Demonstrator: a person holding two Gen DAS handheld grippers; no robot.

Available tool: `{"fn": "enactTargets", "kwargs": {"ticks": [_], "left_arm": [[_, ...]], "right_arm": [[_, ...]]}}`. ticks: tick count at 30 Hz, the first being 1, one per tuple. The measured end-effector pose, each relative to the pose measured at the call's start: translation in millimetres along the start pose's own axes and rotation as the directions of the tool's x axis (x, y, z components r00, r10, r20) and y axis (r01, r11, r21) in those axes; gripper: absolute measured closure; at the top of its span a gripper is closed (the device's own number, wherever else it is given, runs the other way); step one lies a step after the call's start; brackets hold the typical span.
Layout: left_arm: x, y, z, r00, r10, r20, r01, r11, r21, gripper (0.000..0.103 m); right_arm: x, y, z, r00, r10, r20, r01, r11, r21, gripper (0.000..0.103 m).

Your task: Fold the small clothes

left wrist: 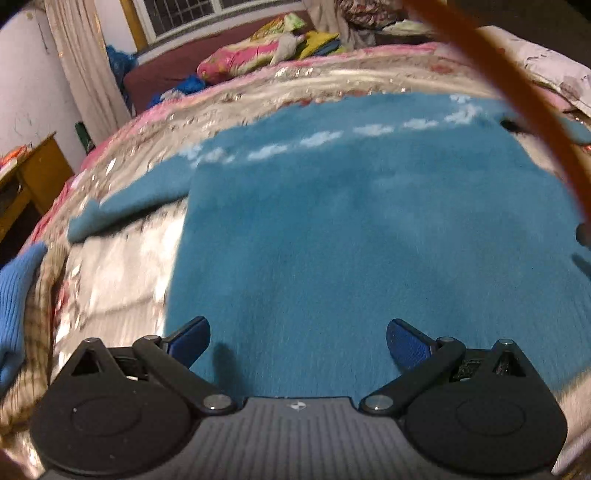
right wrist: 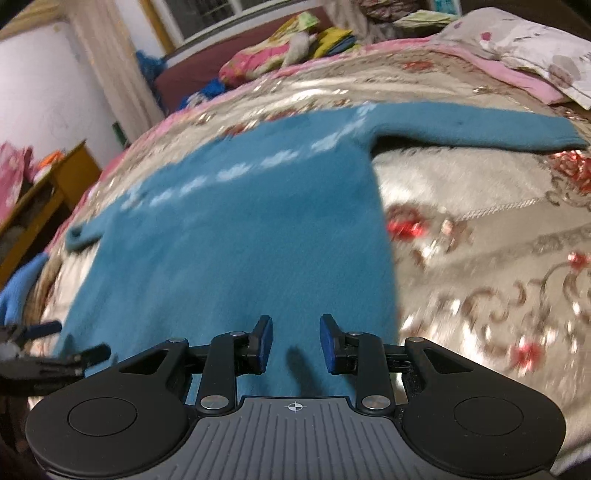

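Both hand-held grippers, left and right, spread-fingered above teal sweater.

At your upper left stands a white wall beside a pale curtain; a window runs along the top, a wooden cabinet sits mid-left, and a maroon bed lies beneath the window.

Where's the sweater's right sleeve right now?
In the right wrist view the sleeve lies stretched out flat to the upper right on the floral bedspread, below the pillow.
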State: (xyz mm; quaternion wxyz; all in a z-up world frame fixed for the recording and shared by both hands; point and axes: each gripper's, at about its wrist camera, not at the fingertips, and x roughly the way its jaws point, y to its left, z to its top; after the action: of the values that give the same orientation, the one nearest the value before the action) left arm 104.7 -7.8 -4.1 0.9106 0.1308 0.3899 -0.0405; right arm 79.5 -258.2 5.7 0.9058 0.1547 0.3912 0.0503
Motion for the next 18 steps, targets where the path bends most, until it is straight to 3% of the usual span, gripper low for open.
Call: {"fn": "enactTargets", "kwargs": {"ticks": [10, 18], "left_arm": [[34, -22, 39, 0.994, -0.037, 0.1, 0.034, 0.999, 0.032, 0.0], [48, -47, 55, 0.985, -0.061, 0.16, 0.048, 0.995, 0.084, 0.0]], "right_arm": [[19, -43, 60, 0.984, -0.09, 0.153, 0.073, 0.991, 0.114, 0.073], [35, -91, 93, 0.969, -0.162, 0.186, 0.116, 0.965, 0.236, 0.073]]}}
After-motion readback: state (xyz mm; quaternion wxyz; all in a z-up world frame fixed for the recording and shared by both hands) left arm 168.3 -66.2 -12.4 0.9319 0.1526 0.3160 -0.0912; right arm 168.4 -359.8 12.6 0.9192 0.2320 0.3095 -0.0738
